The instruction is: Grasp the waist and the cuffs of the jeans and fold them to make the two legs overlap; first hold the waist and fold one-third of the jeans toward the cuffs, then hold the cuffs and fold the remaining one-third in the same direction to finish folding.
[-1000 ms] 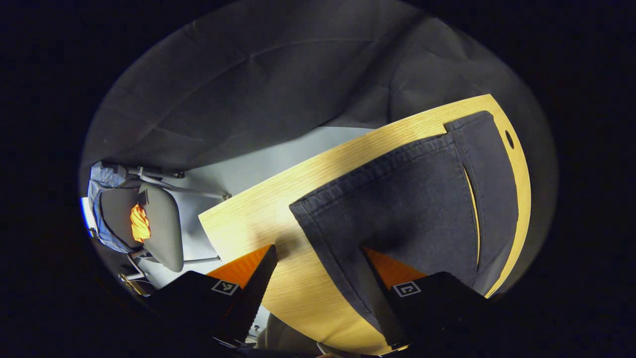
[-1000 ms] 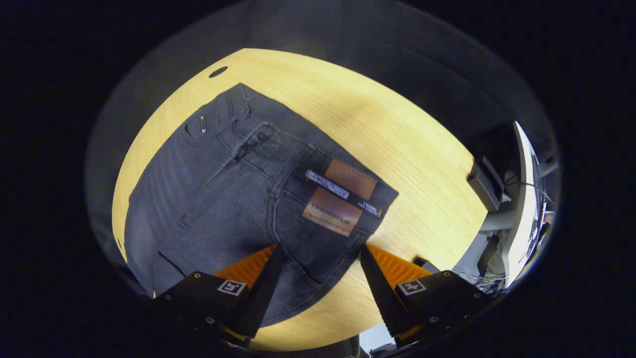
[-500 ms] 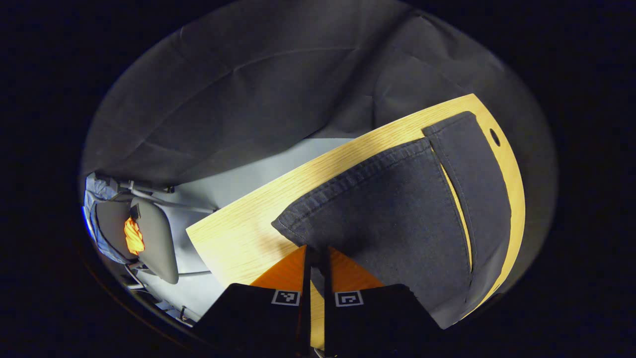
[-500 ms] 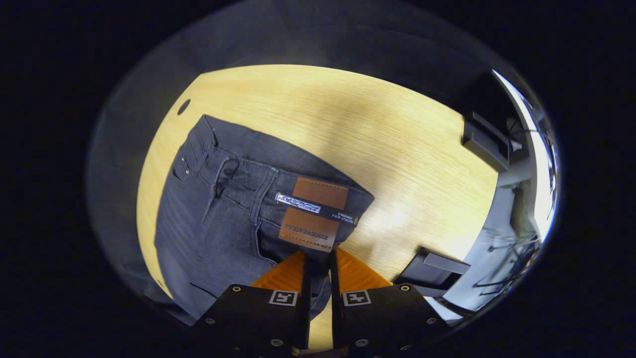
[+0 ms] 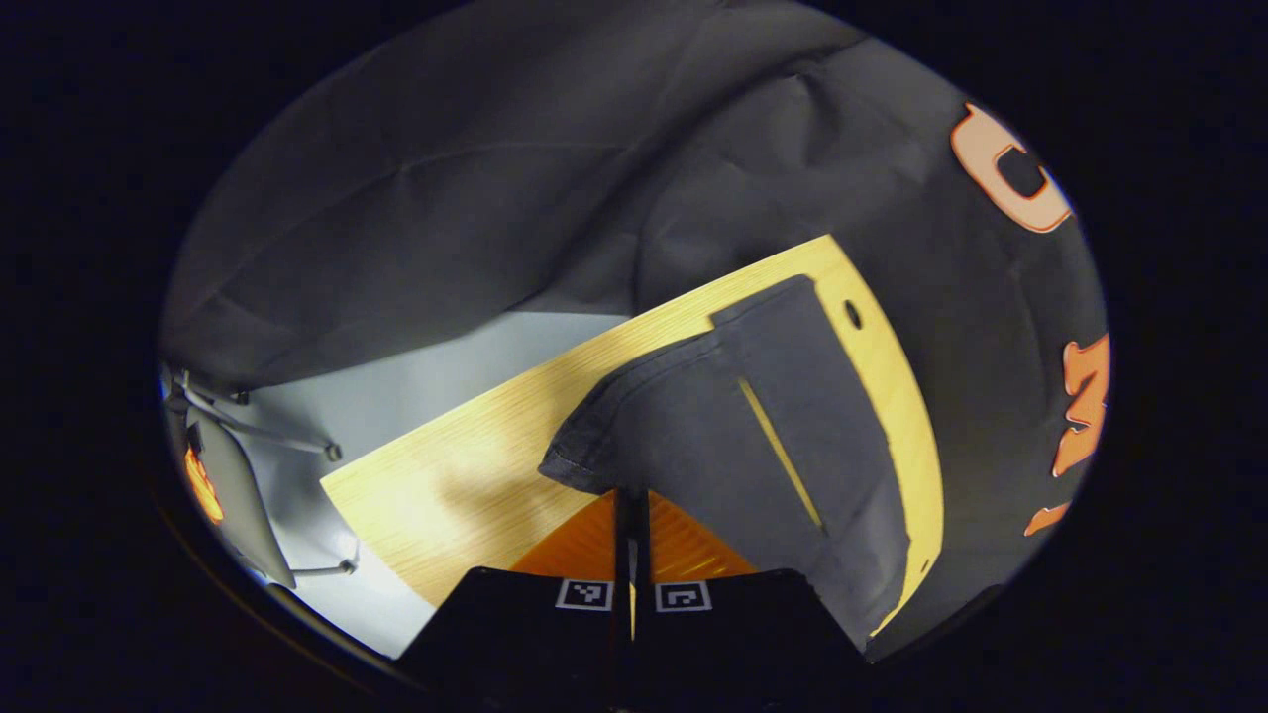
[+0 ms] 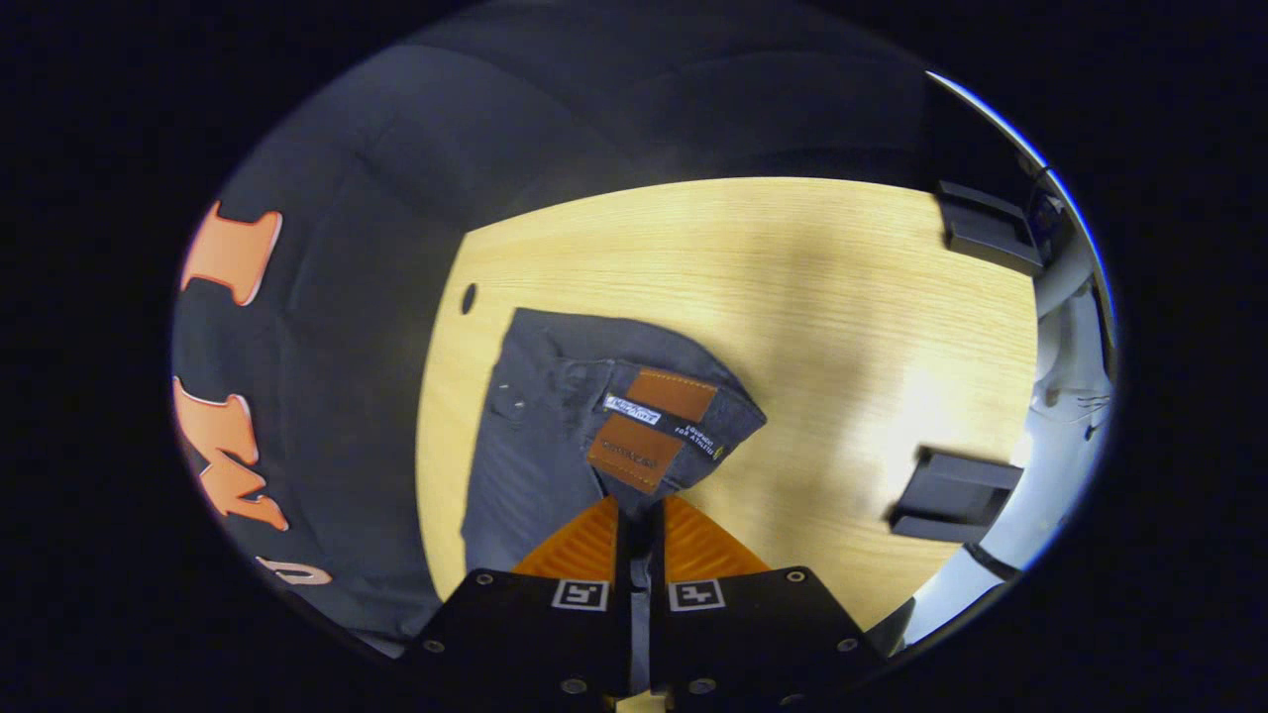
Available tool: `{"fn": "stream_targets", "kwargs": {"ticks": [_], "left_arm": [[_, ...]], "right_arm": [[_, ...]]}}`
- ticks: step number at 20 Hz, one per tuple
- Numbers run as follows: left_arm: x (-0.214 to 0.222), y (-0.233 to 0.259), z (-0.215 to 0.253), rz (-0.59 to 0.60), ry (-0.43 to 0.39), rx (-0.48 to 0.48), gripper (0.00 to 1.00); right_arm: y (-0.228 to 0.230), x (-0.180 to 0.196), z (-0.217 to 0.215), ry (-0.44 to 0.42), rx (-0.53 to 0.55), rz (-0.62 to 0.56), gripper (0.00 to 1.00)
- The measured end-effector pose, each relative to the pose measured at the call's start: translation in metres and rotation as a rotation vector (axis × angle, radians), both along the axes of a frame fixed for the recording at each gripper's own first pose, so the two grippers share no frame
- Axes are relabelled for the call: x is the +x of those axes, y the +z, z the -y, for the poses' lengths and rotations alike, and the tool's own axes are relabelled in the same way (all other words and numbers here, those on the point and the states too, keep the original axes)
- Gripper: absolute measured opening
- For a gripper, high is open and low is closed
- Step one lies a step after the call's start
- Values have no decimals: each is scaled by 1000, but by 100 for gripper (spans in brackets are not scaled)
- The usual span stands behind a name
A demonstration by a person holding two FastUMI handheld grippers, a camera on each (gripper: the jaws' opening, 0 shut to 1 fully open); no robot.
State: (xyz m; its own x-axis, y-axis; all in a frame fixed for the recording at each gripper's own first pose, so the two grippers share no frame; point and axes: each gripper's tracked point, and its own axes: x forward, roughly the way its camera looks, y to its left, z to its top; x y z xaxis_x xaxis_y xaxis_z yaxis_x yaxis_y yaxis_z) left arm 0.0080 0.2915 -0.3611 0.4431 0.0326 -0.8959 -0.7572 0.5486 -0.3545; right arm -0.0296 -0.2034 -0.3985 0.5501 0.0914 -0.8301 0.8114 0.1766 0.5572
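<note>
Pinching the cuff end of the jeans (image 5: 713, 436), the left gripper (image 5: 630, 507) is clamped on a lifted hem corner; the right gripper (image 6: 639, 515) is clamped on the waist just below the leather patch (image 6: 654, 431). Between them the jeans lie lengthwise on the bench (image 6: 842, 297), legs side by side, so each gripper's edge must swing sideways over the far leg.

Bright glare patch on the table (image 6: 921, 396) right of the claw; dim, fisheye-curved, soft edges
</note>
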Motion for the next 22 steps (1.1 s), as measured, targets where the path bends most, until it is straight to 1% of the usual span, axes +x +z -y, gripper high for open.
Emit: {"fn": "stream_targets", "kwargs": {"ticks": [4,5,6,7,8,9,10,11,14,15,16,18,19,20,21,22], "left_arm": [[59,30,-12,104,-88,21,1],[71,34,-18,116,-102,35,1],[87,39,-29,139,-110,67,1],[103,42,-36,156,-122,76,1],[115,43,-40,156,-126,55,1],[113,37,-42,105,-141,29,1],[108,32,-48,72,-143,29,1],[100,18,-42,36,-140,5,1],[39,-22,-32,-151,-117,-73,1],[17,-28,-28,-215,-89,-102,4],[-3,-33,-26,-273,-80,-121,9],[-25,-34,-38,-308,-34,-94,67],[-41,-41,-33,-346,-23,-87,69],[-53,-39,-33,-380,-21,-75,77],[-62,-55,-37,-421,-16,-56,86],[-62,-59,-37,-434,-4,-40,80]], "right_arm": [[12,21,3,-14,-38,71,8],[14,25,5,-27,-41,79,8],[19,28,4,-21,-48,86,8],[18,29,5,-18,-63,79,8],[17,30,3,-4,-69,73,8],[17,29,2,-13,-70,64,8],[20,32,0,3,-67,64,8],[20,29,1,8,-77,57,8],[13,25,0,35,-74,30,8],[14,24,1,32,-61,21,8],[14,25,-1,37,-55,21,8],[14,24,-3,64,-66,26,8],[12,21,-1,72,-66,24,8],[12,22,-2,84,-63,24,8],[11,21,-2,87,-64,20,8],[11,21,-3,98,-66,23,8]]}}
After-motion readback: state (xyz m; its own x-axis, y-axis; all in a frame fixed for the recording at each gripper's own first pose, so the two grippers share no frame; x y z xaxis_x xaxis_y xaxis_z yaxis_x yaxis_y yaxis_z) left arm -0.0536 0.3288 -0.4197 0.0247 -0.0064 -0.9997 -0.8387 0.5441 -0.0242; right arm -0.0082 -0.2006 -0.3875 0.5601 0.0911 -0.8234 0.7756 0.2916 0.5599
